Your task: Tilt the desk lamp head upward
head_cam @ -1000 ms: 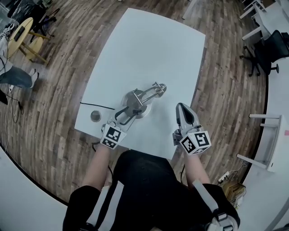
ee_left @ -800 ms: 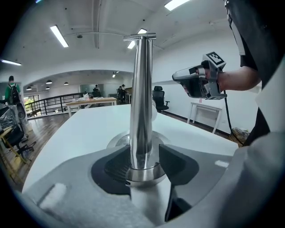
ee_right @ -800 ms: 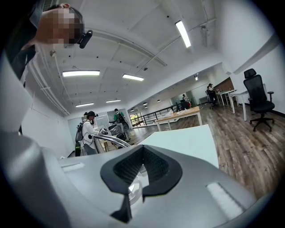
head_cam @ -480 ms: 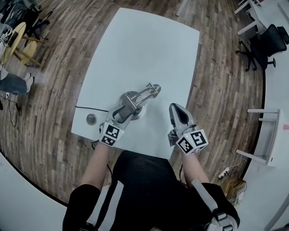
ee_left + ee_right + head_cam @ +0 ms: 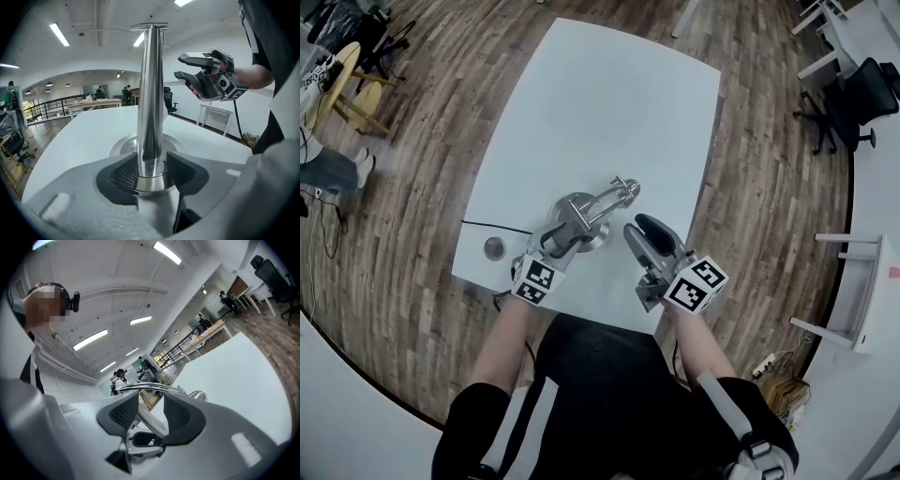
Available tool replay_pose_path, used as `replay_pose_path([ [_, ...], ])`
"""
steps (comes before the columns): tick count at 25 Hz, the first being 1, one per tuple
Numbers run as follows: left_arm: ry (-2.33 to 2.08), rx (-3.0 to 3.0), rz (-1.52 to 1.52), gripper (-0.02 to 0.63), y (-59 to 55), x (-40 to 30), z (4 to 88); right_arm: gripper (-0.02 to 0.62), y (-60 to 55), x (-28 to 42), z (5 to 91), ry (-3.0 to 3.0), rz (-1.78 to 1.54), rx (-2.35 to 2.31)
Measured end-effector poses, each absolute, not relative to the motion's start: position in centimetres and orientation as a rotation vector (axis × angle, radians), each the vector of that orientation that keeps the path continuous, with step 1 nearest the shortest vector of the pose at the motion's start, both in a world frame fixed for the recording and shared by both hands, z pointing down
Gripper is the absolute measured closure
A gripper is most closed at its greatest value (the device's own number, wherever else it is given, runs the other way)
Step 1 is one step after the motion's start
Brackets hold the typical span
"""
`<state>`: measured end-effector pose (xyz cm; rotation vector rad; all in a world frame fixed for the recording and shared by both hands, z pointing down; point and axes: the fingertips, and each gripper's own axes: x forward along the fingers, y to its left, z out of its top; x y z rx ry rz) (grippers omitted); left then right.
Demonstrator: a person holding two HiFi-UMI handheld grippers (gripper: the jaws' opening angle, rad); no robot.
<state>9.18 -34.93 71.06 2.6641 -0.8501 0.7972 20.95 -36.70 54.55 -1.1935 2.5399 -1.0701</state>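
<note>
Two grippers work at the near edge of the white table [image 5: 609,94], and only one of them has hold of anything. Nearest you on the left, your left gripper [image 5: 555,240] is pinching the desk lamp's chrome tube [image 5: 151,93] low down. Its pads press on either side just above a collar, which pins the lamp. On the right, your right gripper [image 5: 641,228] has just been opening its jaws. They stand spread with nothing between the pads, though its own view shows the lamp's thin rods [image 5: 145,387] through the gap, farther off.

Just beyond the left gripper is the lamp's round base [image 5: 586,225], flat on the table. From there the lamp runs away from you and to the right, its long axis slanting toward the table's middle and ending in the lamp head [image 5: 625,187]. That head lies ahead of the right gripper and a little to its left, near but not touching. Your right hand is both the nearer one and the free one. I'd judge the coming move to be a short reach forward and left to take the head across its axis, then a lift while your left holds the tube down.

No container matters here. A small round object [image 5: 494,247] sits near the table's left corner beside a dark cable [image 5: 492,224]; I can't tell what it is.
</note>
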Motion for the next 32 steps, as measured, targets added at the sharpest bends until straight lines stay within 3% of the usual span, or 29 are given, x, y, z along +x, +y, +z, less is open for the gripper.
replay_pose_path([
  [6, -0.845, 2.68, 0.793, 0.407, -34.8, 9.3, 71.2, 0.393, -38.0, 19.9, 54.8, 2.167, -1.446, -0.899],
  [18, -0.847, 2.699, 0.763, 0.41, -34.7, 9.3, 71.0, 0.351, -41.1, 19.6, 57.4, 1.628, -1.773, -0.707],
  [32, -0.852, 2.7, 0.754, 0.409, -34.7, 9.4, 71.0, 0.433, -42.7, 20.0, 58.8, 1.455, -1.819, -0.73],
])
